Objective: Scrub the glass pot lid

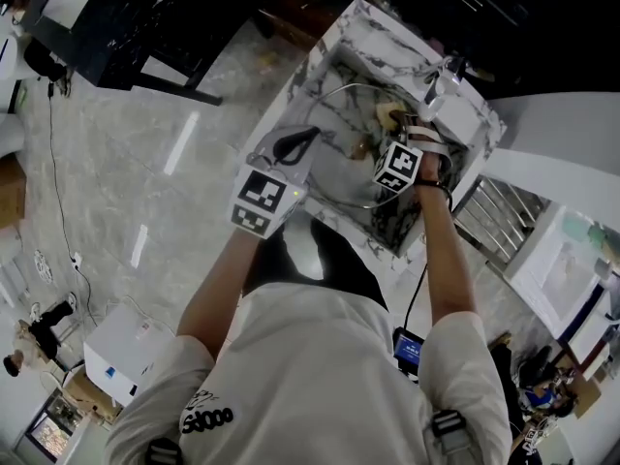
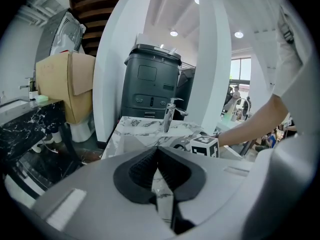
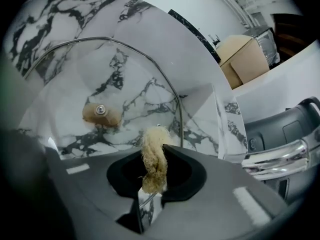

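Note:
The glass pot lid [image 1: 341, 168] stands tilted inside the marble sink [image 1: 363, 22], its metal rim [image 3: 159, 70] arcing across the right gripper view. Its brown knob [image 3: 101, 114] shows through the glass. My left gripper [image 1: 306, 138] is at the lid's left edge, jaws shut on the rim; in the left gripper view the pads [image 2: 145, 171] meet over a thin edge. My right gripper [image 3: 154, 160] is shut on a tan fibrous scrubber [image 3: 153, 156], whose tuft rests against the glass. In the head view the right gripper [image 1: 391, 130] sits over the lid's right side.
A chrome faucet [image 1: 442, 74] stands at the sink's far right corner and also shows as the faucet [image 2: 170, 114] ahead of the left gripper. A wire rack [image 1: 499, 216] is to the right. A dark bin [image 2: 150, 81] and a cardboard box [image 2: 65, 84] stand beyond the sink.

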`<state>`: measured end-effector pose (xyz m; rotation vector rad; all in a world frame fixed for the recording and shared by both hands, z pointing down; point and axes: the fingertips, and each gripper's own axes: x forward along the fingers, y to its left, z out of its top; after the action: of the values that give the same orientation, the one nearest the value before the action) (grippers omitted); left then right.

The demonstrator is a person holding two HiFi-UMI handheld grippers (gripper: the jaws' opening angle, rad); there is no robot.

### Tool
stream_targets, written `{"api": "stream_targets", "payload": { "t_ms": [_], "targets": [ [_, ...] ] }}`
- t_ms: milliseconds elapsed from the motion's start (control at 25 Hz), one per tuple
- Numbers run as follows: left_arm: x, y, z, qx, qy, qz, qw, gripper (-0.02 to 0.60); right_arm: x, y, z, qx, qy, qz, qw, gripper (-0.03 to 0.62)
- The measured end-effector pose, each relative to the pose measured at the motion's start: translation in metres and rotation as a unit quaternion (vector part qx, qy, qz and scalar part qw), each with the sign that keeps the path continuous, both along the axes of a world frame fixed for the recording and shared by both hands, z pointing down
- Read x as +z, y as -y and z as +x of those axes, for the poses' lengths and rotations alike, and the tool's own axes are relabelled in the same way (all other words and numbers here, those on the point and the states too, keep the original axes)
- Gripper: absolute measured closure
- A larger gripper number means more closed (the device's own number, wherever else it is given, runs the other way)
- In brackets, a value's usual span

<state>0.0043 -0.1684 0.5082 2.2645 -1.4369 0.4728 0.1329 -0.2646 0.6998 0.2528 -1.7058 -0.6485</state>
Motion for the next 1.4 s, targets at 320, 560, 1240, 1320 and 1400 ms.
{"api": "stream_targets", "payload": {
  "t_ms": [320,560,1240,1320,1400],
  "targets": [
    [-0.008,0.011,0.013,0.022,-0.003,0.010,0.9997,0.571,0.005,-0.021,0.035,0.011,-0.043,-0.029,0.999,0.537],
    [-0.012,0.014,0.019,0.033,-0.001,0.014,0.9994,0.571,0.006,-0.047,0.043,0.004,-0.062,-0.081,0.995,0.537],
    [-0.022,0.009,0.027,0.043,-0.009,0.033,0.9985,0.571,0.003,-0.116,0.062,-0.008,-0.165,-0.205,0.965,0.537],
    [-0.022,0.008,0.026,0.043,-0.008,0.032,0.9985,0.571,0.001,-0.124,0.059,-0.005,-0.160,-0.224,0.961,0.536],
    [-0.022,0.007,0.023,0.041,-0.007,0.029,0.9987,0.571,0.000,-0.136,0.054,-0.008,-0.148,-0.243,0.959,0.536]
  ]
}}
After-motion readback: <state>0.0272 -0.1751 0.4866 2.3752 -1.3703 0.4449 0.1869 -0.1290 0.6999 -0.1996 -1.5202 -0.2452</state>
